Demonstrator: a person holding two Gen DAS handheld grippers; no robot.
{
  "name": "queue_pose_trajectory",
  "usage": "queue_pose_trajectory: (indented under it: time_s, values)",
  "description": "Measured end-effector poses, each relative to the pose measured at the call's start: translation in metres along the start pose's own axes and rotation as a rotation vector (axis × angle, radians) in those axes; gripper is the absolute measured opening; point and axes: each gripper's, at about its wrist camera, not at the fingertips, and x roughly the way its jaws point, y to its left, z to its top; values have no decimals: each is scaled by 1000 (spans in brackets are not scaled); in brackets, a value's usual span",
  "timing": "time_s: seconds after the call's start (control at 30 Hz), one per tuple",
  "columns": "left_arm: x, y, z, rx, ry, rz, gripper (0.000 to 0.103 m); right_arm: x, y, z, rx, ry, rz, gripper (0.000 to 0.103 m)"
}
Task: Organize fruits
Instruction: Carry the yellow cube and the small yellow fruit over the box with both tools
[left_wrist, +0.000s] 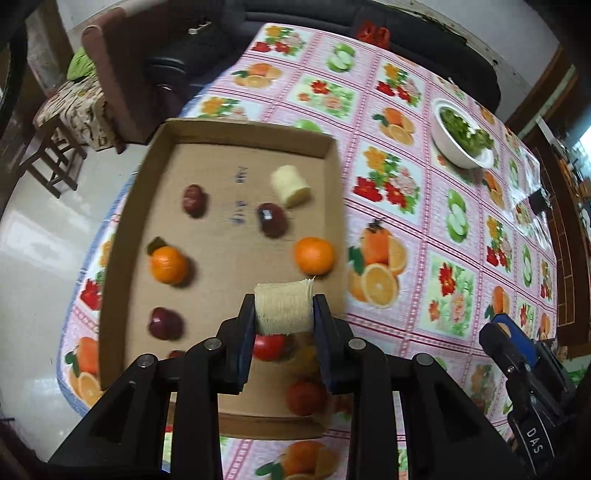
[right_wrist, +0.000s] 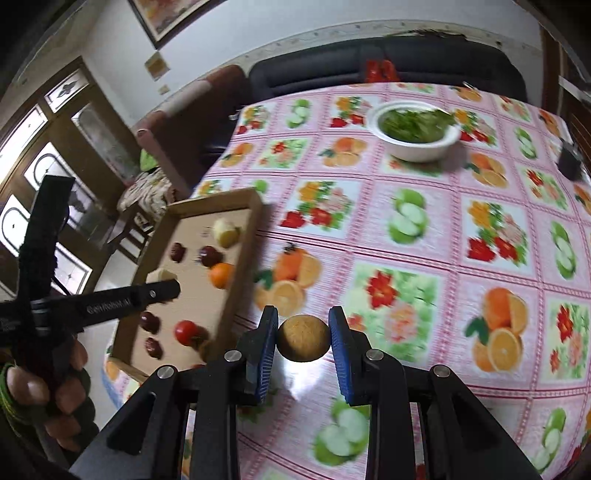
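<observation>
We are mid-task: our left tool (left_wrist: 284, 314) pinches a pale cut cylinder of fruit (left_wrist: 283, 307) above the near right of the cardboard tray (left_wrist: 255, 134), and our right tool (right_wrist: 303, 341) pinches a small brown round fruit (right_wrist: 303, 338) over the tabletop (right_wrist: 424, 258), right of the tray. Oranges, dark red fruits and tomatoes lie scattered in the tray, seemingly unsorted.

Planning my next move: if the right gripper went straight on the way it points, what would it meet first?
Most likely bare tablecloth. The right gripper, shut on a round brown fruit, points steeply down; the cardboard tray lies left of that line. Depth is unclear.
</observation>
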Motion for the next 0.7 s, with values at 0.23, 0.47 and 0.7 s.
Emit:
queue_pose_trajectory:
  time_s: [0.23, 0.47, 0.7]
  values:
    - [-7, 27, 4, -27, -25, 40, 27, 6, 32, 7, -41, 0, 33, 29]
    - [-12, 48, 4, -43, -41, 68, 27, 13, 54, 16, -63, 0, 59, 29]
    - [-7, 62, 2, -63, -31, 82, 27, 22, 68, 21, -77, 13, 70, 29]
